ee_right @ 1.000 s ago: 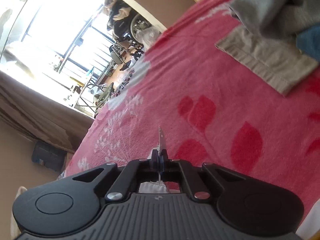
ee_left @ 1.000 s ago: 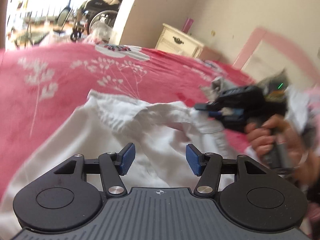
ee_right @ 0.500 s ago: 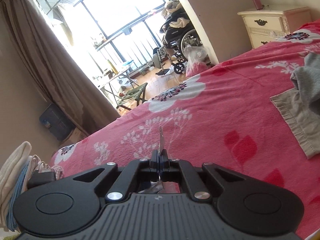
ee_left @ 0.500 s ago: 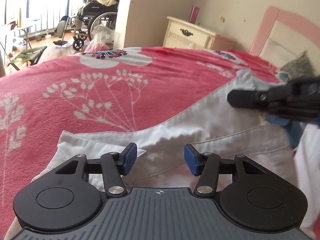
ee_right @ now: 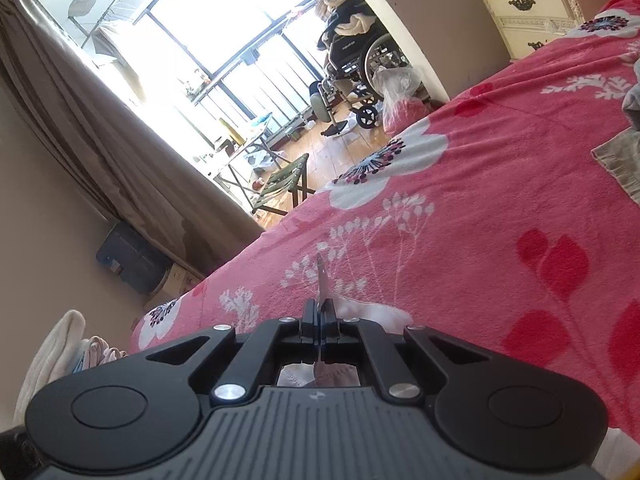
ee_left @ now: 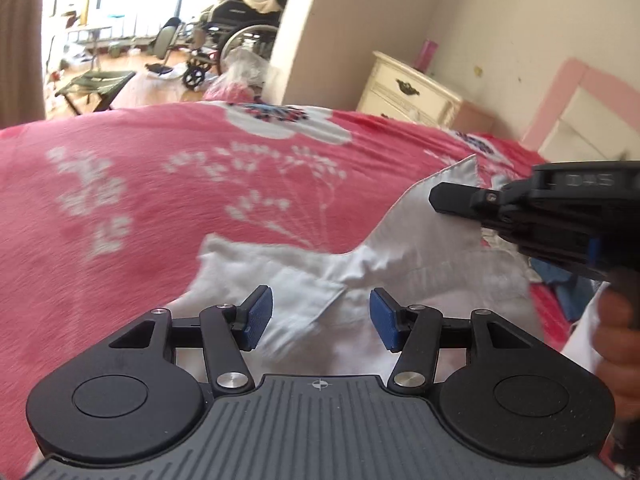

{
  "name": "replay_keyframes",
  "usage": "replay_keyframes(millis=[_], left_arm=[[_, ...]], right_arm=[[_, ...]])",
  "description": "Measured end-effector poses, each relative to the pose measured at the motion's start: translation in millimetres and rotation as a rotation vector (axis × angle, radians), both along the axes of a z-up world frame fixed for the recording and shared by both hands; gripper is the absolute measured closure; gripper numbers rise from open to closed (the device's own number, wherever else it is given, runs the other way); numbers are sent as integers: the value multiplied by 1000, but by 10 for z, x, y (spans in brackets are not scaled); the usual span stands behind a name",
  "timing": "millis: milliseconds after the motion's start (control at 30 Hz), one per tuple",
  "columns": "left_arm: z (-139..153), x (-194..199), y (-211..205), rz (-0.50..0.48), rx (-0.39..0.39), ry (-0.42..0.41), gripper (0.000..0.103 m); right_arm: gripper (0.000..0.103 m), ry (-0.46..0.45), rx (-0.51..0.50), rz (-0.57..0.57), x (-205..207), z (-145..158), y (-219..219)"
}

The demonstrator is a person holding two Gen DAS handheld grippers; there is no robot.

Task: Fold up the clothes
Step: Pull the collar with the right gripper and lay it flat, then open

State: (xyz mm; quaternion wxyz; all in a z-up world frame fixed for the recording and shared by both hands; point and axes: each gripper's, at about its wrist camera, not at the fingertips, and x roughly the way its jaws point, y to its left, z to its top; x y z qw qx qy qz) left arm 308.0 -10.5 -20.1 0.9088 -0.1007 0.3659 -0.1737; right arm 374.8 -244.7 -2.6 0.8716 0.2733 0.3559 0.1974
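The white shirt (ee_left: pixel 400 264) lies rumpled on our red floral bedspread (ee_left: pixel 160 200). Our right gripper (ee_right: pixel 321 312) pinches its edge, lifting a corner, jaws pressed together. Our left gripper (ee_left: pixel 321 318) hangs over the collar, blue pads (ee_left: pixel 256 316) spread, gripping nothing.

Open bedspread (ee_left: pixel 120 220) left; right gripper (ee_left: pixel 444 200) blocks right, above shirt (ee_left: pixel 420 264).
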Motion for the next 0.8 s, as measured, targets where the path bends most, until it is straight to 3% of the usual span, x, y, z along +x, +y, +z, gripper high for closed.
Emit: replay_keyframes(millis=[200, 400, 500, 533, 600, 800], left_arm=[[68, -512, 471, 12, -63, 13, 49], [13, -688, 603, 23, -75, 42, 49], [-21, -740, 618, 20, -66, 59, 49], [-24, -753, 609, 15, -58, 58, 49], [-32, -771, 590, 7, -43, 54, 48], [-20, -799, 571, 20, -44, 55, 48]], right_arm=[[101, 69, -117, 35, 219, -246, 499], [101, 98, -269, 89, 360, -535, 980], [93, 140, -283, 80, 347, -630, 1008], [89, 138, -278, 81, 322, -582, 981], [65, 131, -270, 83, 269, -481, 922], [63, 56, -140, 53, -130, 103, 334]])
